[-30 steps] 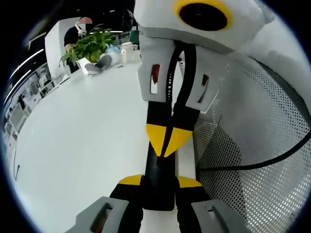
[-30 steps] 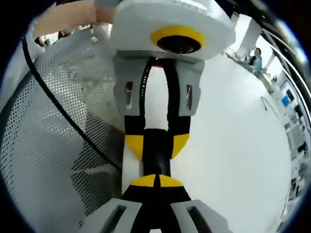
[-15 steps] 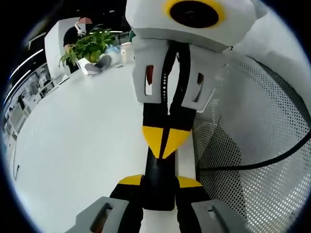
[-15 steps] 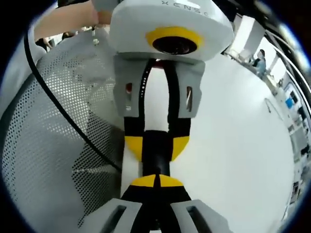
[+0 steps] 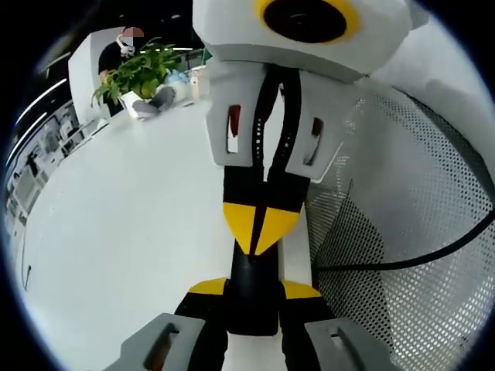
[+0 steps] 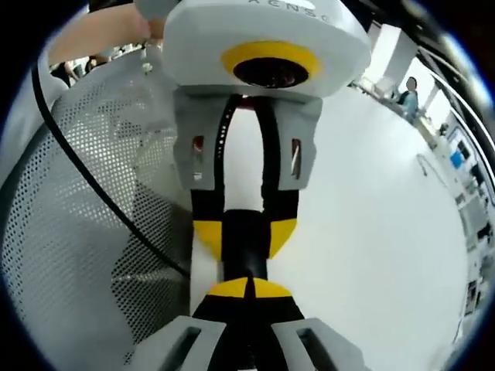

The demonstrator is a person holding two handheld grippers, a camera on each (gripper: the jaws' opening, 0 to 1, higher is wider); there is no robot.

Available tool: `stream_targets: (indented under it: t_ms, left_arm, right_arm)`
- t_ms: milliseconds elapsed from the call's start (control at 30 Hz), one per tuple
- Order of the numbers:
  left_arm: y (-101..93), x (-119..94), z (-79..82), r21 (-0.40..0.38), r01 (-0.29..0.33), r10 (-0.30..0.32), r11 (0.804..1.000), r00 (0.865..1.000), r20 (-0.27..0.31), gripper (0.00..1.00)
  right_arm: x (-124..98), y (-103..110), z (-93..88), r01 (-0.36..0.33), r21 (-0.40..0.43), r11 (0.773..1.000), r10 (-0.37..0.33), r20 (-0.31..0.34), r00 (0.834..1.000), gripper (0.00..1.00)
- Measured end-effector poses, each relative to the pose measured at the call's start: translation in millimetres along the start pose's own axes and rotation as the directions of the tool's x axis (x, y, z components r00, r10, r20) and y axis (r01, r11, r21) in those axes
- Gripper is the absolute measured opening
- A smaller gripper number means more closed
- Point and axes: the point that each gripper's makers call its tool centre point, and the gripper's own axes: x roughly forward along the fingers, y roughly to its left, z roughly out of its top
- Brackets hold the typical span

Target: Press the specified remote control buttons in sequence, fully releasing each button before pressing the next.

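The left gripper (image 5: 254,289) clamped the black remote control (image 5: 252,308) to steady it above the white table (image 5: 116,232). The right gripper (image 5: 261,229), jaws pinched together, met the remote's top, apparently pressing a button.

We see both views brightly and evenly lit from overhead. The white table (image 5: 116,255) glares almost to washout, with soft shadows under the perforated mesh (image 6: 69,224). Fisheye distortion bends straight lines near the edges. Distant background is small and slightly soft; nearby parts are sharp.
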Motion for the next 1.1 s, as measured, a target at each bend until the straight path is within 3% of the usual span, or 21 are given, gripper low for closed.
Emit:
stream_targets:
  t_ms: [67,167,333,367,433,467,567,833,1100]
  left_arm:
    - [0.0,0,0.1,0.0,0.0,0.0,1.0,1.0,0.003,0.23]
    - [-0.2,0,0.2,-0.005,-0.003,0.003,1.0,1.0,0.008,0.23]
    - [-0.4,0,0.3,-0.011,-0.006,0.006,1.0,1.0,0.015,0.24]
    - [-0.4,0,0.4,-0.011,-0.006,0.006,1.0,1.0,0.016,0.24]
    - [-0.4,0,0.5,-0.01,-0.005,0.005,1.0,1.0,0.015,0.24]
    - [-0.4,0,0.5,-0.009,-0.005,0.005,1.0,1.0,0.014,0.24]
    - [-0.3,0,0.6,-0.01,-0.006,0.006,1.0,1.0,0.014,0.24]
    - [0.0,0,0.2,-0.016,-0.011,0.012,1.0,1.0,0.022,0.24]
    - [0.1,-1,0.7,-0.015,-0.011,0.011,1.0,1.0,0.019,0.24]
  right_arm:
    - [-1,0,0.7,0.005,0.048,0.999,-0.007,0.044,0.999,0.0]
    - [-2,-1,0.9,-0.026,0.217,0.976,0.005,0.095,0.996,0.0]
    - [-3,2,1.7,-0.034,0.181,0.983,0.016,0.103,0.995,0.0]
    - [-2,4,3.5,-0.046,0.165,0.985,0.028,0.107,0.994,0.0]
    - [0,15,11.4,-0.124,0.229,0.966,0.091,0.147,0.985,0.0]
    - [2,15,13.8,-0.128,0.206,0.97,0.097,0.157,0.983,0.0]
    - [4,10,14.3,-0.063,0.124,0.99,0.049,0.113,0.992,0.0]
    - [1,7,10.5,-0.05,0.165,0.985,0.033,0.103,0.994,0.0]
    - [2,3,7.9,-0.021,0.115,0.993,0.013,0.074,0.997,0.0]
